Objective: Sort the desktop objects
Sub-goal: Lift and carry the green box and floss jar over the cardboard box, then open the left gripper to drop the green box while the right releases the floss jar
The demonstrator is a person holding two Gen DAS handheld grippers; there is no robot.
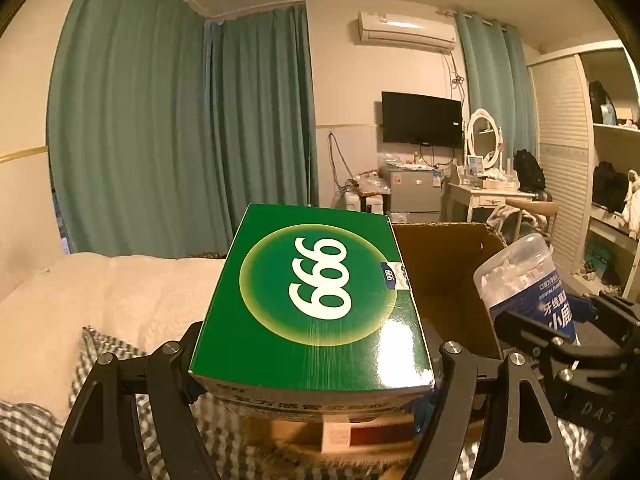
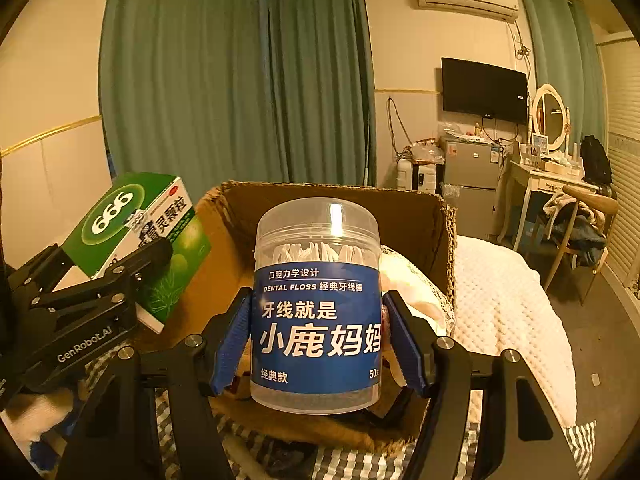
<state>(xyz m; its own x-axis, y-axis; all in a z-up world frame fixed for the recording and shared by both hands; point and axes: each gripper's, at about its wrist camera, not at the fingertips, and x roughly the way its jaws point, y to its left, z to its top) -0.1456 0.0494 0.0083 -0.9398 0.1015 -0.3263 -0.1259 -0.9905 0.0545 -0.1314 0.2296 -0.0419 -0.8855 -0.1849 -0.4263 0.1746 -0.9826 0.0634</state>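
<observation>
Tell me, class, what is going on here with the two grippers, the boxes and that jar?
A person is sorting items with two handheld grippers. The left gripper is clamped on a green medicine box, held up in the air. The right gripper grips a clear dental floss jar with a blue label, upright between its blue pads. Both items hover at an open cardboard box sitting on the bed, which already holds some packaged goods. Neither item has been dropped in yet.
</observation>
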